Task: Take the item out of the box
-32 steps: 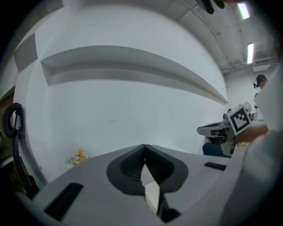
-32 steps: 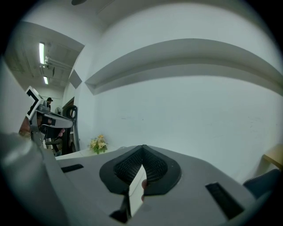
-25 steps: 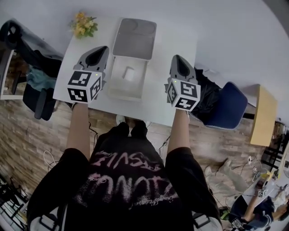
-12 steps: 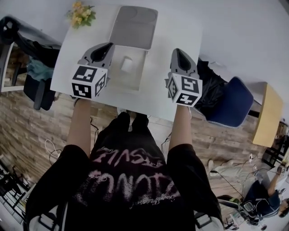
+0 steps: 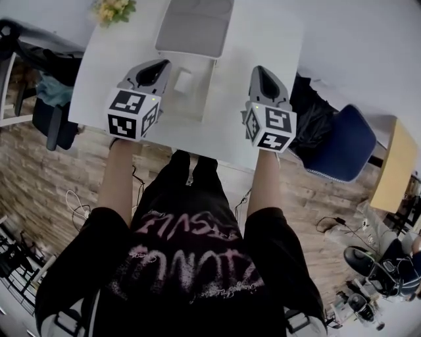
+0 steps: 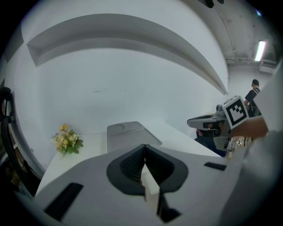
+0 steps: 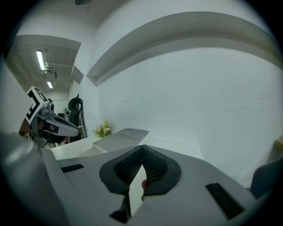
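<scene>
The white bench (image 5: 253, 36) fills the top of my head view, its near edge just above my knees. A blue chair (image 5: 340, 150) stands off its right end and a dark chair (image 5: 47, 120) at its left end.

On the bench, straight ahead of me, sits the open box (image 5: 204, 95), pale inside, with its grey lid (image 5: 195, 27) folded back flat on the far side. The lid also shows in my left gripper view, past the jaw tips, and in my right gripper view at the left.

My left gripper (image 5: 160, 65) hangs over the left edge of the box, jaws pressed together with nothing between them. My right gripper (image 5: 259, 70) hangs over bare bench to the right of the box, clear of it. Its jaws also meet at the tips and hold nothing.

A small bunch of yellow flowers (image 5: 113, 8) stands at the far left corner of the bench.

The item (image 5: 182, 80), a small white block, lies inside the box, close beside my left gripper's tip. I cannot tell whether they touch.
</scene>
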A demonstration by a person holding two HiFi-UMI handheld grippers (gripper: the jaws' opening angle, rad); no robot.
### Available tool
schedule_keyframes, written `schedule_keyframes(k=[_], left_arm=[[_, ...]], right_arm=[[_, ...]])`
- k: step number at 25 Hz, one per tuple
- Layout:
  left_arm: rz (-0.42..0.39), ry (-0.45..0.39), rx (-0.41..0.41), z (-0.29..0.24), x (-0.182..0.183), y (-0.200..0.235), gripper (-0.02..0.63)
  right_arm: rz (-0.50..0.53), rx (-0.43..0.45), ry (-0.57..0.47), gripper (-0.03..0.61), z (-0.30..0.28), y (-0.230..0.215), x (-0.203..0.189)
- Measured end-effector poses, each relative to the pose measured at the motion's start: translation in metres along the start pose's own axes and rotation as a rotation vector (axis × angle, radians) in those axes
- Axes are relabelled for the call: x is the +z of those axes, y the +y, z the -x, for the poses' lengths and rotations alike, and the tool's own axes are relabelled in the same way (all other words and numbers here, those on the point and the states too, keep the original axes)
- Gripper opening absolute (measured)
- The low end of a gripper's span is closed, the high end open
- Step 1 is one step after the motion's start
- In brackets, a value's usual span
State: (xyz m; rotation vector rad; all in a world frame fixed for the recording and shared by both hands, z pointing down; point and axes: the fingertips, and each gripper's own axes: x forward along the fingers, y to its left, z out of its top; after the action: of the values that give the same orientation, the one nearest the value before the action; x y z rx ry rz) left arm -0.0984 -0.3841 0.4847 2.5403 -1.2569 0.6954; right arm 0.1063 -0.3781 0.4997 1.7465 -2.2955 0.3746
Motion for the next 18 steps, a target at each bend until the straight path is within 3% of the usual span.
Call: schedule_keyframes(k=[8,18], left_arm=[[0.018,0.111,-0.036,-0.015,-0.024,-0.014,0.003],[0.079,0.363,-0.042,-0.037,-0.073,-0.03,0.132]], right_arm=[[-0.006,0.014,0.02,0.009,-0.003,0.0,-0.014],[-0.031,-0.003,0.017,0.009,-0.005,-0.013,-0.018]])
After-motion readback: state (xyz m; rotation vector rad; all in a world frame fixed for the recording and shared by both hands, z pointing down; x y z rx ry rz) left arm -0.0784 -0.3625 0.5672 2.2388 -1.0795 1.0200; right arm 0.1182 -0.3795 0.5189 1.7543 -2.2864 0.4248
